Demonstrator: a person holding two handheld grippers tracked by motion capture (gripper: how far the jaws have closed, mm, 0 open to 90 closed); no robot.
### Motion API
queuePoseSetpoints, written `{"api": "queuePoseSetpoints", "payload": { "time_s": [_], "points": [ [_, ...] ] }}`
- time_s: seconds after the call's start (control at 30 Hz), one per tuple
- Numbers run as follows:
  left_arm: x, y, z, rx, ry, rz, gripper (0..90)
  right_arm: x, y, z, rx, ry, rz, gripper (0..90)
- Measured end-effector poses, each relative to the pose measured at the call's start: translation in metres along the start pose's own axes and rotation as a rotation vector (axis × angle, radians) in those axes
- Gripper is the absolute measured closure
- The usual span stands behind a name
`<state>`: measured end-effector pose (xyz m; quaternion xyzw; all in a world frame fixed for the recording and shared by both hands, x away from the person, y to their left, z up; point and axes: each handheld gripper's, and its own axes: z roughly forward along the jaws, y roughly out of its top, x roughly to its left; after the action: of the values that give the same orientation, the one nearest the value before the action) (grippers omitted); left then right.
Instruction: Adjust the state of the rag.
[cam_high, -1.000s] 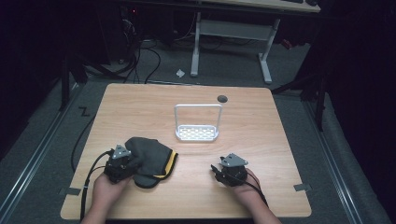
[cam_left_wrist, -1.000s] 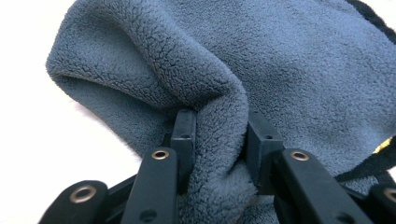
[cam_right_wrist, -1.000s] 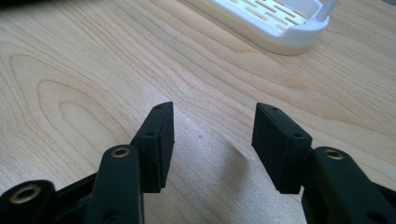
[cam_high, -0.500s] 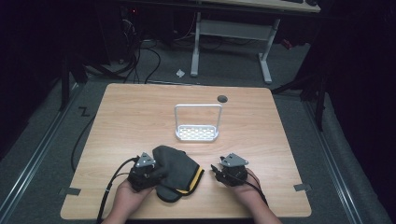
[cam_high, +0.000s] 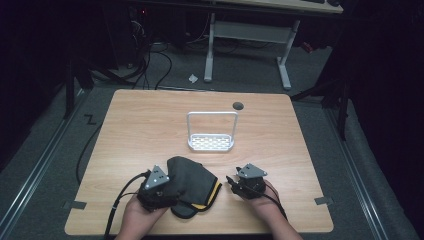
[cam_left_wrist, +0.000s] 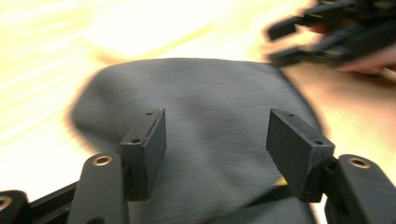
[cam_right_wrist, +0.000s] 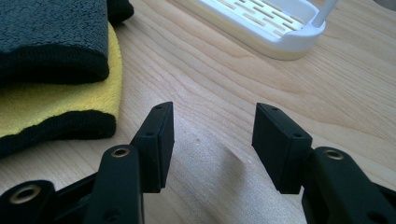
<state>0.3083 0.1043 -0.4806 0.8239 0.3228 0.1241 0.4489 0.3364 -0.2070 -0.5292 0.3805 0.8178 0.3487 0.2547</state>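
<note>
A folded dark grey cloth with a yellow underside lies near the table's front edge. My left gripper rests on the cloth's left part. In the left gripper view its jaws stand wide apart over the grey cloth, so the left gripper is open. My right gripper sits just right of the cloth, low over bare wood. Nothing lies between the pads of the open right gripper. The cloth's edge lies to its left.
A white slotted tray with a tall wire handle stands mid-table beyond the cloth, and appears as the white tray ahead of the right gripper. A small dark disc sits near the wooden table's far edge. Cables trail off the front.
The left gripper and the cloth have slid together to the right, ending close to the right gripper. The right gripper has stayed in place.
</note>
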Motion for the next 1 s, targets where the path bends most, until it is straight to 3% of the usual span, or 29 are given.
{"api": "queuePoseSetpoints", "payload": {
  "time_s": [0.1, 0.17, 0.23, 0.3, 0.37, 0.5, 0.57, 0.63, 0.8, 0.87, 1.0],
  "points": [
    [-0.015, -0.002, 0.017, 0.078, -0.027, 0.069, 34.2, 0.0, 0.0, 0.0, 0.0, 0.0, 0.0, 49.3],
    [-0.02, -0.006, 0.031, 0.151, -0.006, 0.115, 29.6, 0.0, 0.0, 0.0, -0.001, 0.001, 0.0, 49.2],
    [-0.02, -0.01, 0.042, 0.211, 0.002, 0.126, 23.1, 0.0, 0.0, -0.001, -0.003, 0.001, -0.001, 49.2],
    [-0.023, -0.014, 0.046, 0.216, 0.038, 0.16, 22.4, 0.0, 0.0, -0.002, -0.003, 0.002, 0.005, 49.0],
    [-0.024, -0.018, 0.047, 0.211, 0.079, 0.193, 36.3, 0.0, 0.0, -0.002, -0.005, 0.005, 0.007, 48.7],
    [-0.023, -0.019, 0.047, 0.198, 0.1, 0.198, 58.7, 0.002, 0.001, -0.003, -0.006, 0.009, 0.007, 48.5],
    [-0.02, -0.019, 0.045, 0.185, 0.108, 0.184, 70.2, 0.003, 0.001, -0.003, -0.006, 0.01, 0.004, 48.5],
    [-0.015, -0.017, 0.042, 0.161, 0.099, 0.141, 75.1, 0.004, 0.001, -0.004, -0.008, 0.012, 0.0, 48.5],
    [0.004, -0.006, 0.02, 0.026, 0.087, 0.021, 76.6, 0.008, 0.004, -0.005, -0.016, 0.022, 0.0, 48.4],
    [0.011, 0.001, 0.008, -0.026, 0.11, 0.002, 76.7, 0.011, 0.005, -0.006, -0.016, 0.035, 0.0, 48.4],
    [0.023, 0.007, -0.009, -0.083, 0.131, -0.031, 76.8, 0.02, 0.008, -0.007, -0.024, 0.059, -0.01, 48.2]
  ]
}}
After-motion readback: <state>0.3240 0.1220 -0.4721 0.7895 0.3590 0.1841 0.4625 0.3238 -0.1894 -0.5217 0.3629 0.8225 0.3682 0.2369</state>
